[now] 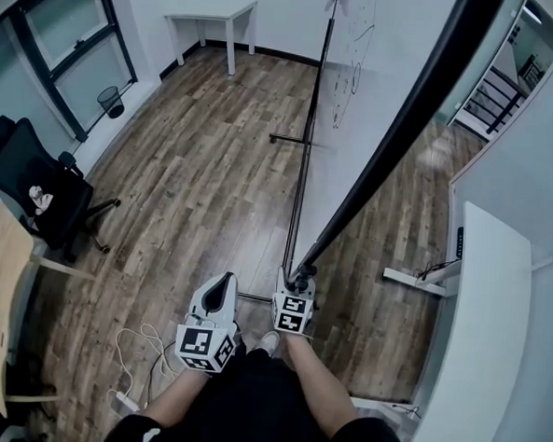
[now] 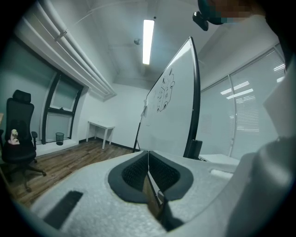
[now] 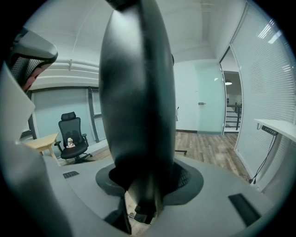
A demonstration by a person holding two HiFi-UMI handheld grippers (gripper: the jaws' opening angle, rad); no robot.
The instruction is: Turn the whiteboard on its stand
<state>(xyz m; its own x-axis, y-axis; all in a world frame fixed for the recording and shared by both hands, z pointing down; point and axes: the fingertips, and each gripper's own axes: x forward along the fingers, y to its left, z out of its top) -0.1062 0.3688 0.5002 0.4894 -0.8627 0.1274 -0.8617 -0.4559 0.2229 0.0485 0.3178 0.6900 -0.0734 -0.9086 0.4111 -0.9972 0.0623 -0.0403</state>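
Right gripper [image 1: 297, 284] pinches the black frame [image 1: 403, 130] of the whiteboard [image 1: 384, 72] at its lowest end, and its own view shows the dark bar filling the gap between the jaws. Gripping there, far from the pivot, probably gives the most leverage for swinging the panel over. From that grip the board rises toward one o'clock in the head view, tipped well off vertical, so the turn looks partly made. The stand [image 1: 303, 170] runs as a thin black post toward twelve o'clock, with a foot bar crossing it further up.

Left gripper [image 1: 222, 285] hangs just beside the right one at nine o'clock of it, jaws pressed together on nothing, apparently kept clear of the board.

A marker sketch [image 1: 346, 70] of looping outlines sits on the white face; no words in it can be read. The cubes on both grippers carry black-and-white square markers, and no brand name shows
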